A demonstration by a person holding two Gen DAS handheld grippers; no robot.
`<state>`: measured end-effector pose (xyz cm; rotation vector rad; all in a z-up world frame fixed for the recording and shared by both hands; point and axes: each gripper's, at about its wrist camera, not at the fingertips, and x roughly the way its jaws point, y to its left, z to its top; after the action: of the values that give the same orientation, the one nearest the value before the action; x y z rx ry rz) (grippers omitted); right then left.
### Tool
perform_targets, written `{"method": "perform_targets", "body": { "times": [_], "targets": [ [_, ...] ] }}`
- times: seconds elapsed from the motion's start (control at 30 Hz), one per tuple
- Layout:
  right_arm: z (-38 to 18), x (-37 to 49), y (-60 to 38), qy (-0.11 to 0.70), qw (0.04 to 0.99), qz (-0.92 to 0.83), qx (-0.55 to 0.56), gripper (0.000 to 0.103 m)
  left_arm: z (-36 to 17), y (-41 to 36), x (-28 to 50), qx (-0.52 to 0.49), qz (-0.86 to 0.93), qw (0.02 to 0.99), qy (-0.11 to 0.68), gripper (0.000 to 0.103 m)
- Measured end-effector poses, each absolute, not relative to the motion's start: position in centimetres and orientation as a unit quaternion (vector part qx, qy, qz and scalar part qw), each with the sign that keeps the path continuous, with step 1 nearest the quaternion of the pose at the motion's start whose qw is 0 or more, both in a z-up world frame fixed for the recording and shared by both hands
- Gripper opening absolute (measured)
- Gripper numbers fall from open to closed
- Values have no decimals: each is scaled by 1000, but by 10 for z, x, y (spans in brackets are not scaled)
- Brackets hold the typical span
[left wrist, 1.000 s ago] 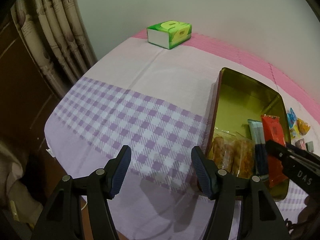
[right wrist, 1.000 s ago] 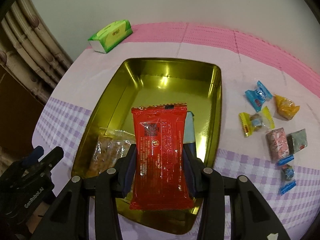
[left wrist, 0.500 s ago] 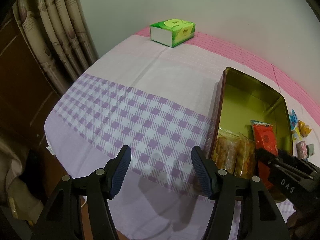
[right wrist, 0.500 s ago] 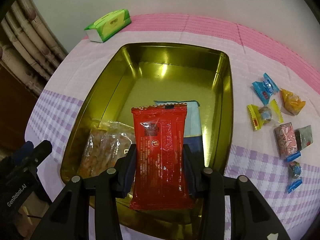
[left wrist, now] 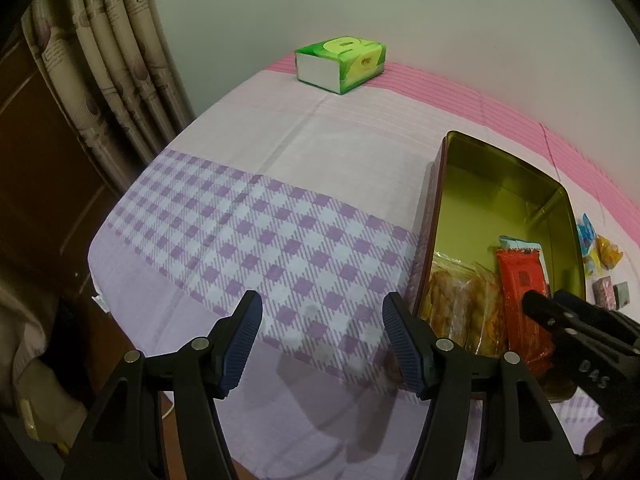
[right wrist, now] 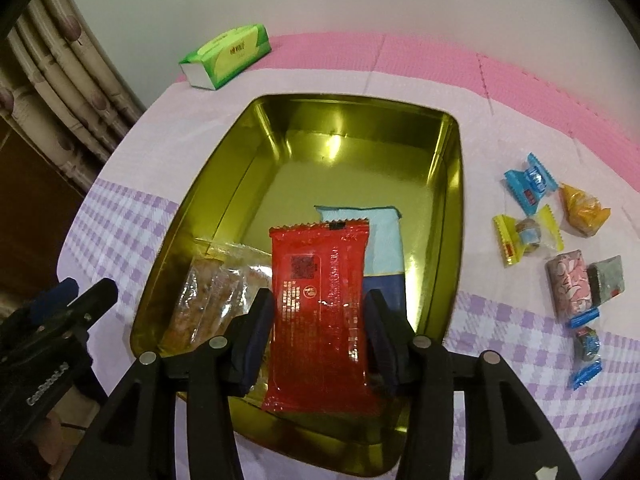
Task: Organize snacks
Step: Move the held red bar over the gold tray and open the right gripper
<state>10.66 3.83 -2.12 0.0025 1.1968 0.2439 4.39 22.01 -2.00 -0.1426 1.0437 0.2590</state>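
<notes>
My right gripper (right wrist: 318, 334) is shut on a red snack packet (right wrist: 320, 300) and holds it low inside the gold tin (right wrist: 340, 120), over its near half. The tin also holds clear-wrapped biscuits (right wrist: 208, 292) at the left and a light-blue and navy packet (right wrist: 384, 252) under the red one. In the left wrist view the tin (left wrist: 500, 176) is at the right with the red packet (left wrist: 522, 292) in it. My left gripper (left wrist: 322, 340) is open and empty above the checked cloth, left of the tin.
Several wrapped candies (right wrist: 528, 184) lie on the cloth to the right of the tin. A green tissue box (right wrist: 226, 56) stands at the far edge by the wall. Curtains (left wrist: 104, 64) hang at the left beyond the table's edge.
My right gripper has carried the red packet forward and lower into the tin. My left gripper has drifted slightly left, away from the tin, and stays open.
</notes>
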Motion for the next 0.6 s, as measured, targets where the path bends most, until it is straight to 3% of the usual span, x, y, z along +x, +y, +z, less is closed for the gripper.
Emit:
{"method": "perform_targets", "body": {
  "times": [0.3, 0.6],
  "targets": [
    [8, 96, 3, 531, 840, 108, 7, 45, -20, 219, 44, -63, 123, 857, 497, 64],
    [5, 102, -101, 546, 836, 12, 47, 46, -20, 218, 43, -57, 122, 857, 497, 64]
  ]
}}
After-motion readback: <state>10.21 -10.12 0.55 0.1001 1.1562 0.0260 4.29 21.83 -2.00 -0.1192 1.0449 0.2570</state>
